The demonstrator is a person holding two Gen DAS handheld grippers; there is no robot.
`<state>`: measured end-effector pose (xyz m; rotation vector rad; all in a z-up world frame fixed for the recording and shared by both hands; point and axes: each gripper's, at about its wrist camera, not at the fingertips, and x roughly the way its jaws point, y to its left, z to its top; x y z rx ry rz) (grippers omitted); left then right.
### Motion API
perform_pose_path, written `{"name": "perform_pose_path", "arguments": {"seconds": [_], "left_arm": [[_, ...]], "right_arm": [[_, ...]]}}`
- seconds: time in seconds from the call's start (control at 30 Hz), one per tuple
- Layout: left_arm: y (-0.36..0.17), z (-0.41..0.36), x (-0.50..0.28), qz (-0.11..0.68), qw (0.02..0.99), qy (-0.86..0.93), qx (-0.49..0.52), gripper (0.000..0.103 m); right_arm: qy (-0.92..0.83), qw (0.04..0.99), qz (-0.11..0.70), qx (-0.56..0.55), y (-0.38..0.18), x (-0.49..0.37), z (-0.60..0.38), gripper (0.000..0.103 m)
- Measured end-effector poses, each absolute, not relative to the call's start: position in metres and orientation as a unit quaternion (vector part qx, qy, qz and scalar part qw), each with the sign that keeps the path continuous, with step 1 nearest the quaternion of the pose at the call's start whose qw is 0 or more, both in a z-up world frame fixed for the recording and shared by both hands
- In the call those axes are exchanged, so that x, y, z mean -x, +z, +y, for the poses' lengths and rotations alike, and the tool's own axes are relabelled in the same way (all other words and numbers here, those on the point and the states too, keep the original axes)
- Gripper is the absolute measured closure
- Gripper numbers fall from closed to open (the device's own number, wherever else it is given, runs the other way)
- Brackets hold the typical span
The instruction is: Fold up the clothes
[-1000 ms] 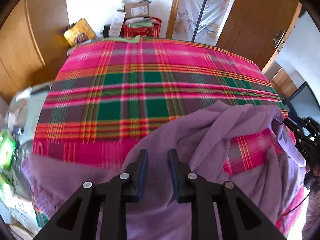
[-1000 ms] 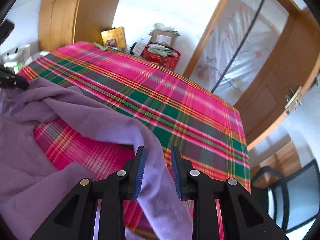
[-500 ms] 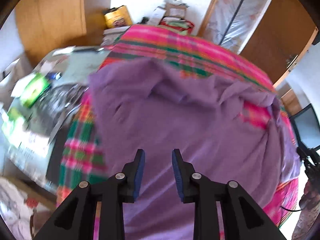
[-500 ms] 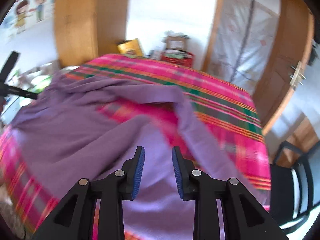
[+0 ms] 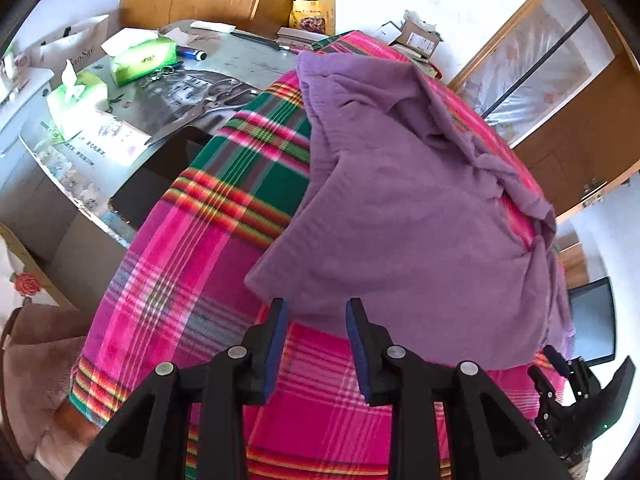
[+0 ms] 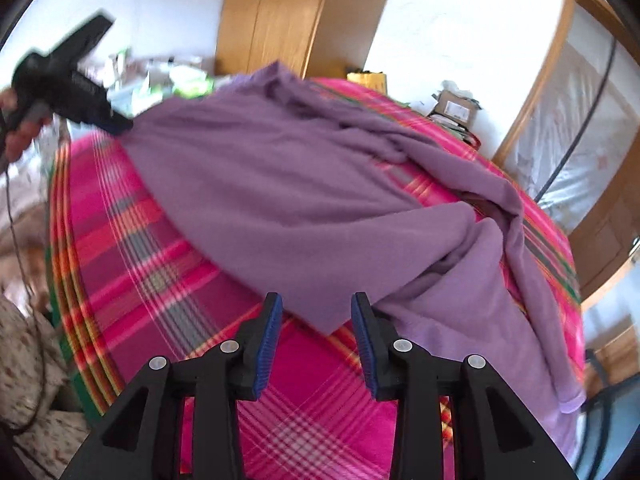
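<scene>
A purple garment (image 5: 408, 208) lies spread and wrinkled on a table covered by a pink and green plaid blanket (image 5: 192, 264). My left gripper (image 5: 318, 320) hovers at the garment's near hem. Its jaws are opening, and the hem shows between the blue pads (image 5: 276, 336), which do not press on it. My right gripper (image 6: 316, 314) is at the other near corner (image 6: 328, 320). Its jaws are opening too, with the corner tip between the pads, untouched. The left gripper (image 6: 68, 92), held in a hand (image 6: 16, 136), shows at the garment's far left corner. A loose sleeve (image 6: 532, 320) trails right.
A side table (image 5: 260, 62) left of the blanket holds green tissue packs (image 5: 140, 56), scissors (image 5: 216, 100) and papers. Boxes (image 5: 416, 36) and a yellow bag (image 5: 312, 12) sit beyond the far edge. Wooden doors (image 6: 272, 16) stand behind. The right gripper (image 5: 580, 392) is at the lower right.
Both grippers swept sideways and down along the table. The garment, bunched at the fingers a second ago, now lies spread over the blanket. Both pairs of jaws stand wider.
</scene>
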<state>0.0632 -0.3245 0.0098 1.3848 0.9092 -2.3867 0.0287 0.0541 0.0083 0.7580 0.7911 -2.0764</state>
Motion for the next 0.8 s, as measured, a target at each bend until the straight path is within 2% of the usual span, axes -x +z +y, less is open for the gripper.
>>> {"name": "perform_pose_path", "arguments": {"seconds": [0.13,0.3,0.67,0.7,0.77,0.8], "left_arm": [[0.002,-0.328,-0.070,0.334,0.123,-0.814,-0.459,0.066],[0.001,-0.335,-0.071,0.367,0.128,-0.808,-0.443,0.065],[-0.006,-0.349,-0.072,0.444,0.145,-0.789,-0.398,0.065],[-0.007,-0.352,-0.073,0.455,0.147,-0.786,-0.392,0.070],[-0.010,-0.355,-0.077,0.467,0.151,-0.781,-0.387,0.081],[-0.011,-0.356,-0.077,0.467,0.151,-0.781,-0.386,0.083]], "right_arm": [[-0.814,0.386,0.327,-0.285,0.002,-0.035,0.049,0.066],[-0.810,0.376,0.353,-0.280,-0.006,-0.031,0.042,0.066],[-0.813,0.373,0.351,-0.277,-0.008,-0.023,0.040,0.066],[-0.814,0.371,0.351,-0.277,-0.008,-0.023,0.040,0.067],[-0.816,0.367,0.351,-0.277,-0.008,-0.023,0.040,0.074],[-0.817,0.365,0.350,-0.276,-0.008,-0.023,0.040,0.082]]}}
